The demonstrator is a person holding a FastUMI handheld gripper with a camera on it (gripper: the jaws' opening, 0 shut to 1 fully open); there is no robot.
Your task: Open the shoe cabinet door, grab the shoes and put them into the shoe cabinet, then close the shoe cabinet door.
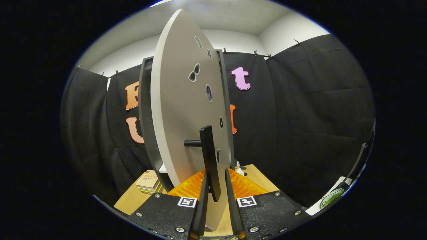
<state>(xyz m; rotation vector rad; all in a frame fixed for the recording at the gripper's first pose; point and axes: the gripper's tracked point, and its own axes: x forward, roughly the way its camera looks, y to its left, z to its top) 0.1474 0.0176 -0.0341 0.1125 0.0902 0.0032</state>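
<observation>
The shoe cabinet's light grey door (181, 100) stands swung open and I see it nearly edge-on, with small stickers on its face. Its black bar handle (209, 156) sticks out on a short post and runs down between my fingers. My gripper (216, 175) is closed narrowly around the handle's lower part. The left finger (204, 195) lies against the bar and the right finger (232, 191) sits close on its other side. Behind the door is the dark cabinet frame (145, 110) with a white shelf edge (163, 168) inside.
The cabinet stands on a wooden surface (128, 200). A stack of books (148, 181) lies at the cabinet's left foot, and a small penguin figure (238, 167) stands just beyond my right finger. Black cloth walls close in behind and to the right.
</observation>
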